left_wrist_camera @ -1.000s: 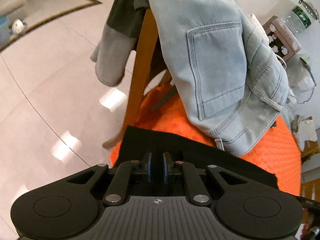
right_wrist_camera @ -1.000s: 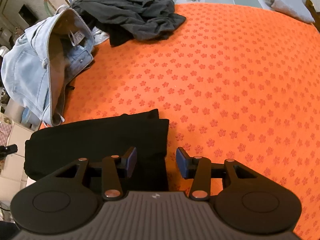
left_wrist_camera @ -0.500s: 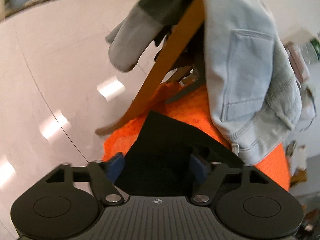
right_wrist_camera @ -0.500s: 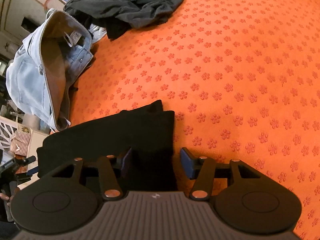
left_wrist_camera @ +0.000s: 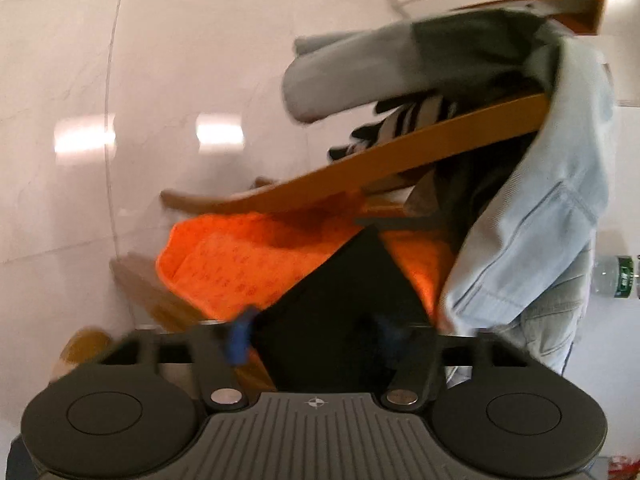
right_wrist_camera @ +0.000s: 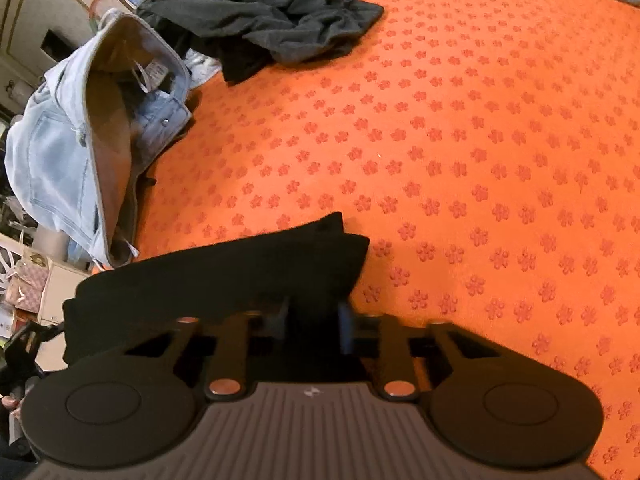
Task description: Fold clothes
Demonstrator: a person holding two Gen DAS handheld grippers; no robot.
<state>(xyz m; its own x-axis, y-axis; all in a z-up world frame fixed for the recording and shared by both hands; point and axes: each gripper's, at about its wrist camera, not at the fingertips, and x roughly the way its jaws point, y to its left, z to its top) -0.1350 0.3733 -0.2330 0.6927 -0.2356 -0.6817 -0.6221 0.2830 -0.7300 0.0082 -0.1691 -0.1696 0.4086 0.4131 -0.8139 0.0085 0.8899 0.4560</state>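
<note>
Black folded garment (right_wrist_camera: 224, 280) is seen lying at the near edge of the orange flower-patterned cover (right_wrist_camera: 460, 140). Left gripper (left_wrist_camera: 312, 334) is held spread wide, with a corner of the black cloth (left_wrist_camera: 344, 300) seen between its blue pads, untouched; view blurred. Right gripper (right_wrist_camera: 312, 320) is parted too, its fingers set around the garment's near edge, not clamped. Light denim jeans (right_wrist_camera: 60, 152) are draped over a wooden chair (left_wrist_camera: 400, 160) at the cover's left edge. A crumpled dark garment (right_wrist_camera: 264, 12) is seen at the far side.
</note>
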